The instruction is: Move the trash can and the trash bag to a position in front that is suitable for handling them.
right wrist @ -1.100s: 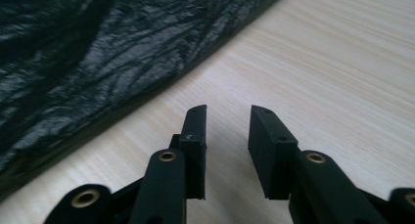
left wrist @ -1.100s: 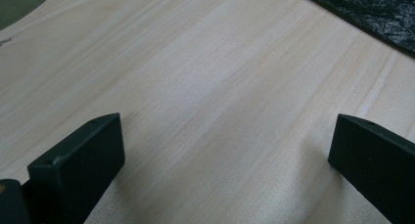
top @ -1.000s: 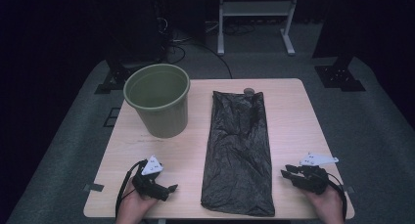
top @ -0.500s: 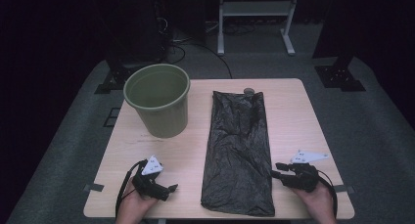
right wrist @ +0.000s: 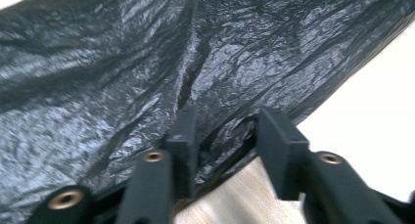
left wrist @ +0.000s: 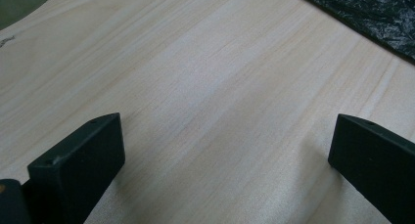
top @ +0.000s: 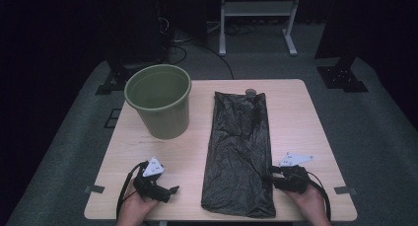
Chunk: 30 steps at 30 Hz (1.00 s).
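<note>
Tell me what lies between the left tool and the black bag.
Nothing: between the left tool and the bag there is bare table, as the high view shows. The left gripper view also shows plain wood running up to the bag's edge.

bin (top: 158, 106) left of bag (top: 240, 152), on table (top: 296, 117)

Left tongs (top: 170, 190) rest wide open; right tongs (top: 270, 175), partly closed, have been closing.

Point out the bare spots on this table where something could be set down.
Bare wood lies between the green bin and the black bag, ahead of the left tool. Another strip runs between the bag and the table's right edge. The right tool crowds the bag's near right edge.
</note>
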Motion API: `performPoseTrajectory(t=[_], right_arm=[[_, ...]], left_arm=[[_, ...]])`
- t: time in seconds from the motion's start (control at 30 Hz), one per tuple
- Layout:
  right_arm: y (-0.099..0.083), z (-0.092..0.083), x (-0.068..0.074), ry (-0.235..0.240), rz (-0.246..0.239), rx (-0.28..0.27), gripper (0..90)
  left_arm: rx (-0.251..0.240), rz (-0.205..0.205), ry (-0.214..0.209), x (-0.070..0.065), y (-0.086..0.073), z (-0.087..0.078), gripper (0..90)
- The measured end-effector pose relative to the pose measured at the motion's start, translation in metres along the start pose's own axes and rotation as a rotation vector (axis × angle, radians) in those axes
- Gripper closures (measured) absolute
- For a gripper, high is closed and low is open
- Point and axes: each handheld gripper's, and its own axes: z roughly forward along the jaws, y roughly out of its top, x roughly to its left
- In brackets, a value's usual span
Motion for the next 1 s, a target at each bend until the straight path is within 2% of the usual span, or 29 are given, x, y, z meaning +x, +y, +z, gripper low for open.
performPoseTrajectory(t=[0.03, 0.07, 0.17, 0.33, 0.47, 0.5, 0.53, 0.57, 0.63, 0.73, 0.83, 0.87, 1.0], right_arm=[[0.0, 0.0, 0.001, -0.013, -0.014, 0.003, 69.4], [-0.001, -0.001, 0.001, -0.022, -0.014, 0.006, 78.7], [-0.001, -0.003, -0.002, -0.019, -0.006, 0.012, 90.0], [-0.002, -0.005, -0.006, -0.031, 0.005, 0.013, 90.0], [-0.004, -0.014, -0.015, -0.053, 0.028, -0.005, 90.0], [-0.006, -0.019, -0.022, -0.067, 0.043, -0.008, 90.0], [-0.006, -0.019, -0.022, -0.067, 0.043, -0.008, 90.0], [-0.008, -0.024, -0.029, -0.087, 0.061, -0.016, 90.0], [-0.009, -0.027, -0.032, -0.095, 0.07, -0.018, 90.0], [-0.013, -0.036, -0.046, -0.13, 0.094, -0.028, 90.0], [-0.015, -0.041, -0.052, -0.149, 0.104, -0.028, 90.0], [-0.018, -0.045, -0.06, -0.168, 0.117, -0.03, 90.0], [-0.026, -0.052, -0.074, -0.204, 0.149, -0.024, 90.0]], left_arm=[[0.0, 0.0, 0.0, 0.0, 0.0, 0.0, 0.0], [0.0, 0.0, 0.0, 0.0, 0.0, 0.0, 0.0], [0.0, 0.0, 0.0, 0.0, 0.0, 0.0, 0.0], [0.0, 0.0, 0.0, 0.0, 0.0, 0.0, 0.0], [0.0, 0.0, 0.0, 0.0, 0.0, 0.0, 0.0], [0.0, 0.0, 0.0, 0.0, 0.0, 0.0, 0.0], [0.0, 0.0, 0.0, 0.0, 0.0, 0.0, 0.0], [0.0, 0.0, 0.0, 0.0, 0.0, 0.0, 0.0], [0.0, 0.0, 0.0, 0.0, 0.0, 0.0, 0.0], [0.0, 0.0, 0.0, 0.0, 0.0, 0.0, 0.0], [0.0, 0.0, 0.0, 0.0, 0.0, 0.0, 0.0], [0.0, 0.0, 0.0, 0.0, 0.0, 0.0, 0.0], [0.0, 0.0, 0.0, 0.0, 0.0, 0.0, 0.0]])
